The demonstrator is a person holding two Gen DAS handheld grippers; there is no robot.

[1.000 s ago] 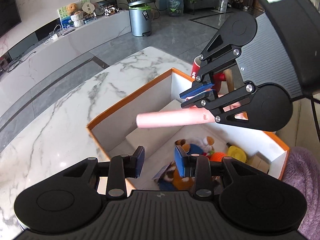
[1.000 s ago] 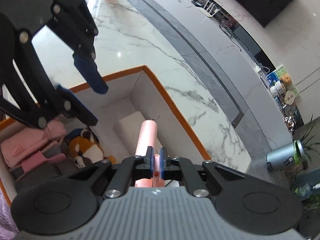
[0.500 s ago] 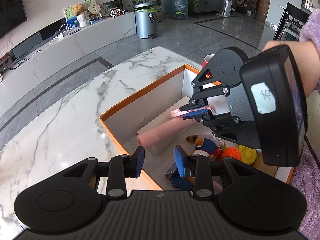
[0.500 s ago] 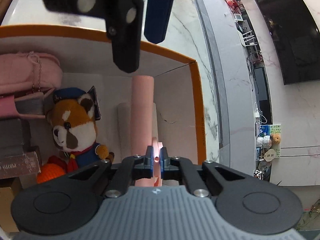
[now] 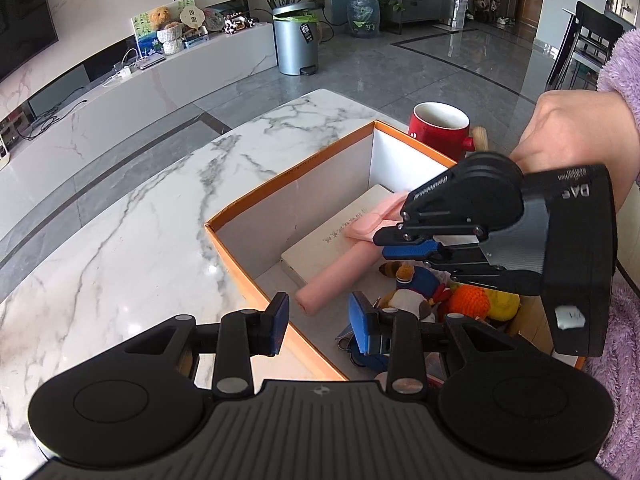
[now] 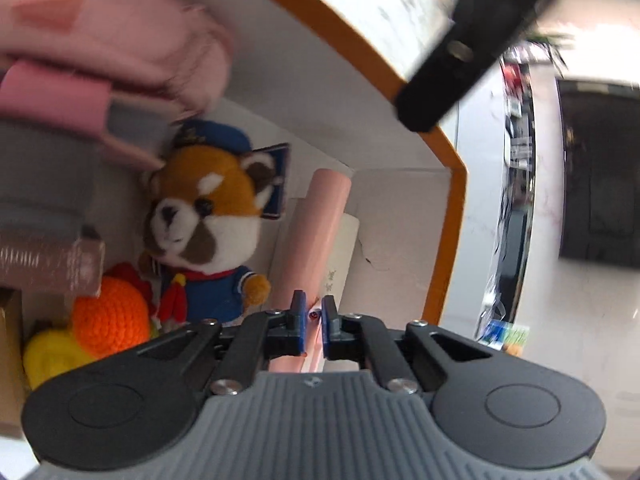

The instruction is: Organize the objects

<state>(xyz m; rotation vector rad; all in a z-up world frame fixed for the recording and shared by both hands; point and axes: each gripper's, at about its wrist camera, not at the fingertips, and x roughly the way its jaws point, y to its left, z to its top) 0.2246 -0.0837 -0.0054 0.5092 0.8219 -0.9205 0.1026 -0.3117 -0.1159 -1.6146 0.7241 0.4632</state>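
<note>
Little legible. On the right gripper [image 5: 394, 242] body, upside-down letters — apparently "DAS" — plus a line of small embossed print too fine to read. On the white book [image 5: 340, 236] inside the box [image 5: 256, 208], faint script, unreadable. On the bin [image 5: 295, 42], a dark tag — illegible.

Black hand-held gripper [image 5: 318, 318], blue pads [image 5: 359, 317], fuzzy lilac sleeve [image 5: 618, 64]
</note>
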